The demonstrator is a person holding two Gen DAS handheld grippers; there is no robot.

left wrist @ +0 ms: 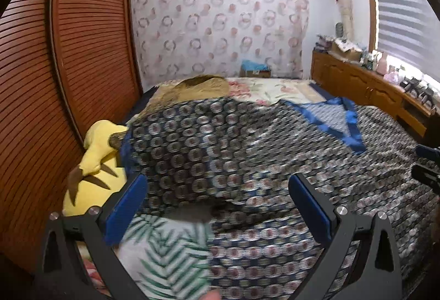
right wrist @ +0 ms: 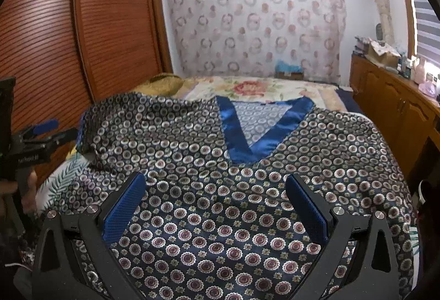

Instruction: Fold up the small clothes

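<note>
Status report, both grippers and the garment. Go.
Left gripper open, right gripper open, both empty. Patterned top spread on bed, unfolded. Yellow plush beside its left sleeve.

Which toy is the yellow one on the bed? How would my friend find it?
Start at the brown slatted wardrobe along the bed's side. Right below it lies the yellow plush toy, partly tucked under the dark patterned shirt. It is the only bright yellow thing there, with brown stripes.
</note>
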